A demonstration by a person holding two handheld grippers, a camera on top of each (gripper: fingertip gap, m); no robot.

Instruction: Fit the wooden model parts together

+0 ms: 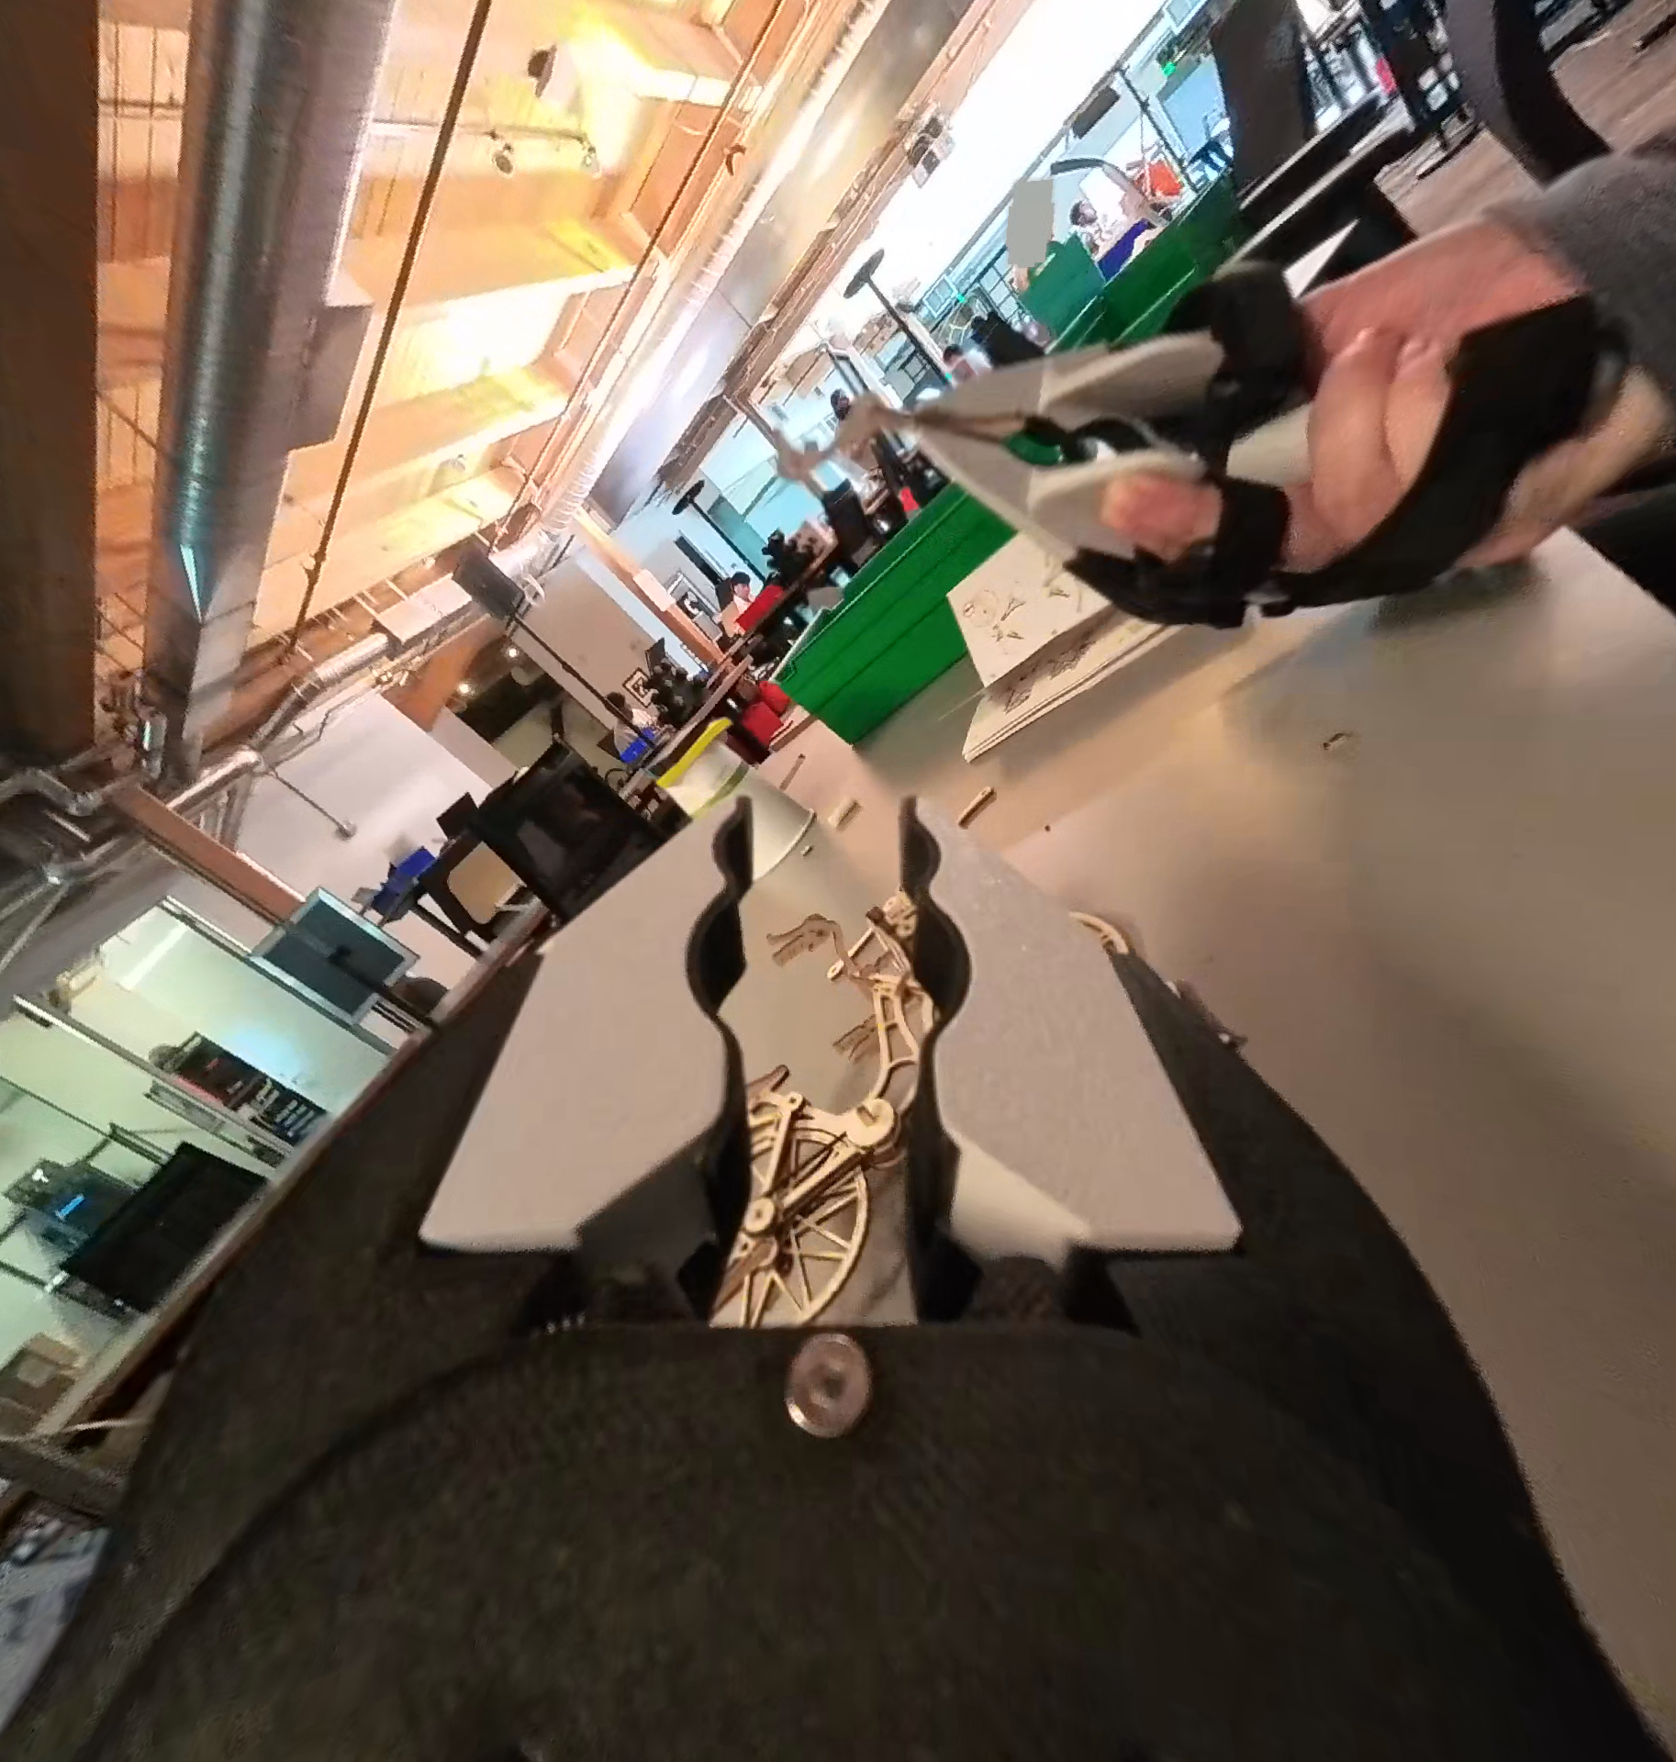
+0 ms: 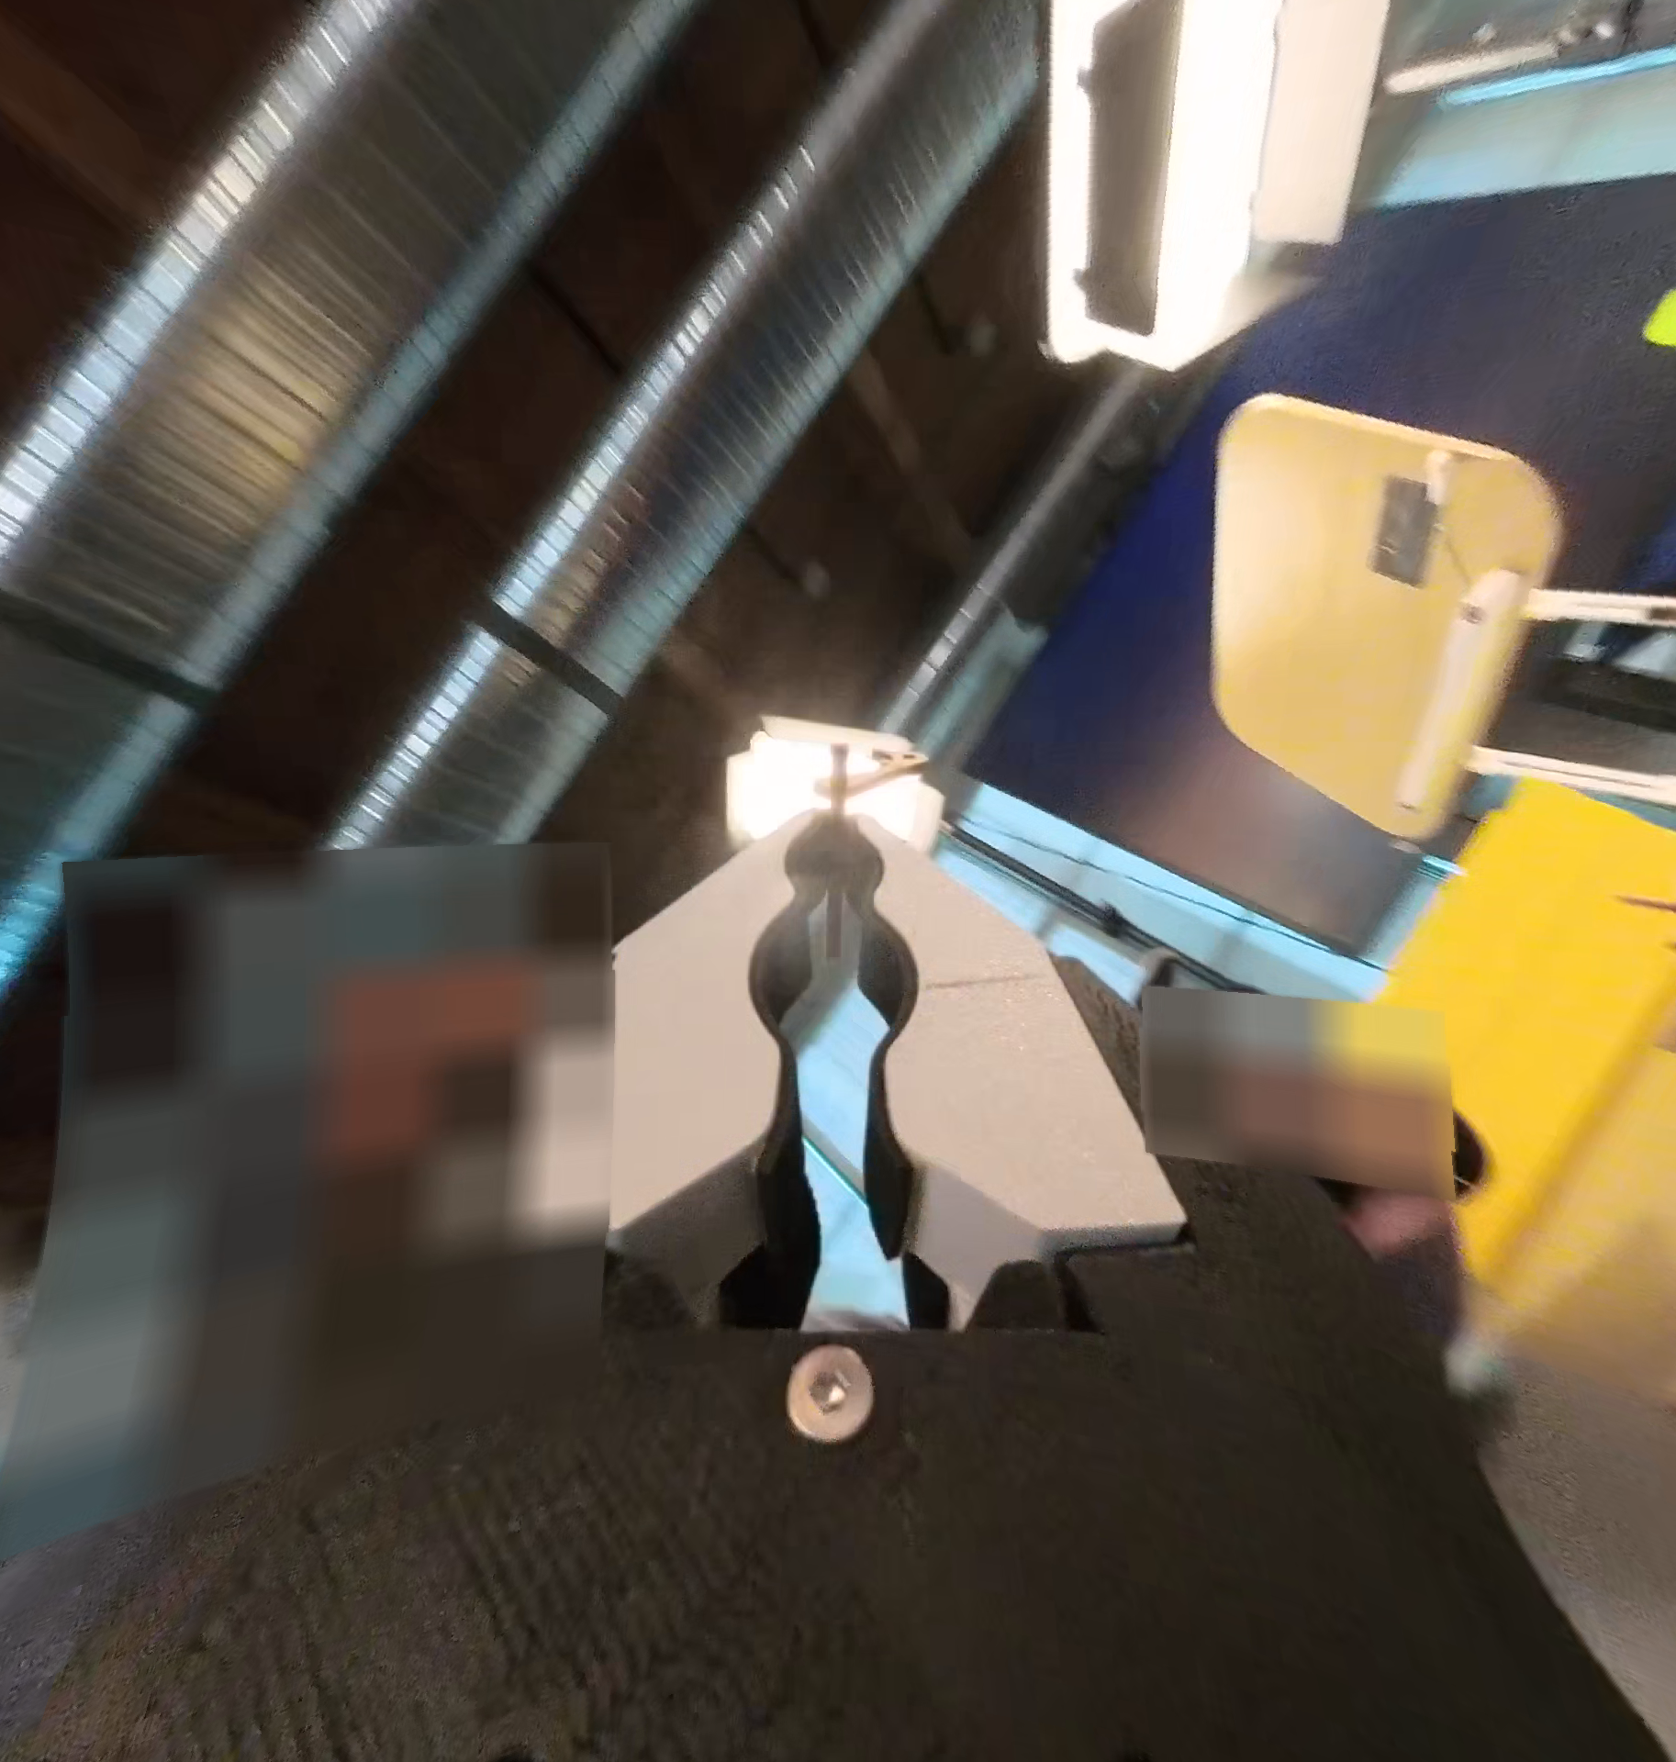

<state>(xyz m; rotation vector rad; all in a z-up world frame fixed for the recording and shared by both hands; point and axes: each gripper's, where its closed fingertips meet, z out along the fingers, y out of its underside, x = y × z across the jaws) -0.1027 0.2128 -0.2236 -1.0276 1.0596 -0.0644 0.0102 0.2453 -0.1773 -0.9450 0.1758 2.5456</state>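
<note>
The wooden bicycle model point(image 1: 815, 1182) lies flat on the grey table point(image 1: 1340, 953), largely built: a spoked wheel, frame and fork are joined. The left tongs point(image 1: 825, 839) hover low over it, parted wide and holding nothing. The right tongs point(image 2: 839, 829), raised well above the table, are pinched nearly closed on a small wooden part point(image 2: 853, 777) with a thin pin. Loose bits point(image 1: 972, 806) and a part sheet point(image 1: 1034, 639) remain farther back, so, by my judgement, several pieces are yet to be fitted.
</note>
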